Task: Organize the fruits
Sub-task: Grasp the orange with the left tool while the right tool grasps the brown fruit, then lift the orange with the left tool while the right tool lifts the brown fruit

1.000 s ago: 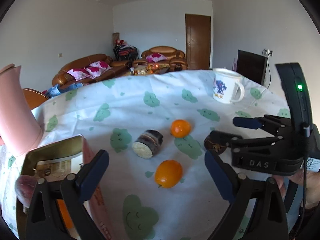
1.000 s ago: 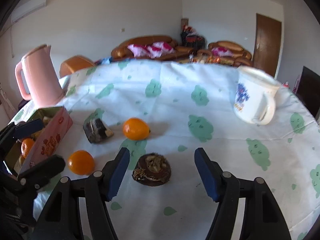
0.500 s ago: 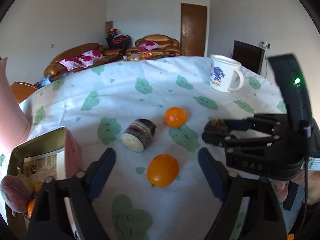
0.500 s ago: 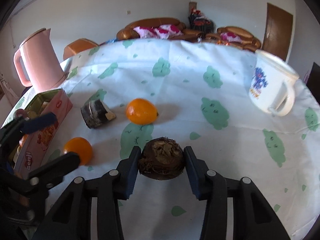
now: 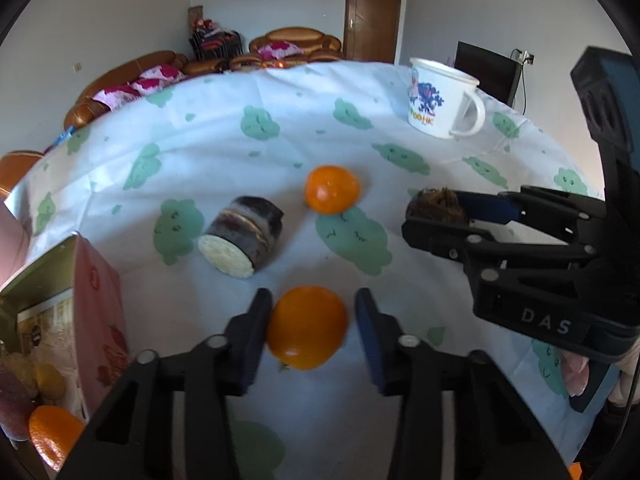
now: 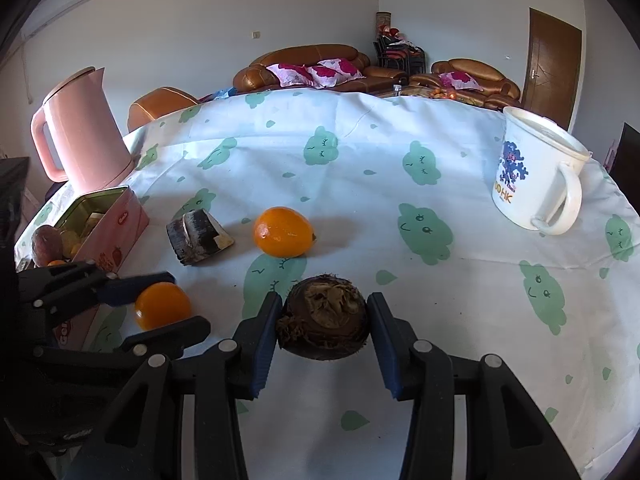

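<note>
Below, the left gripper [image 5: 310, 326], its jaws just closed, clamps a near orange [image 5: 307, 327] by its sides on the tablecloth [image 5: 360, 140], stem end toward the camera. Rightward, the right gripper [image 6: 323, 322] pinches a brown fruit [image 6: 325, 322], ragged crown up; both grippers slant downward.

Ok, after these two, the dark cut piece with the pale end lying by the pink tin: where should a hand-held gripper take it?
Probably across its dark curved sides, coming from above and the near side. The dark cut piece lies on its side on the tablecloth, pale cut face toward the pink tin, so the flanks are free. Pads on the flat ends would crowd the tin.
</note>
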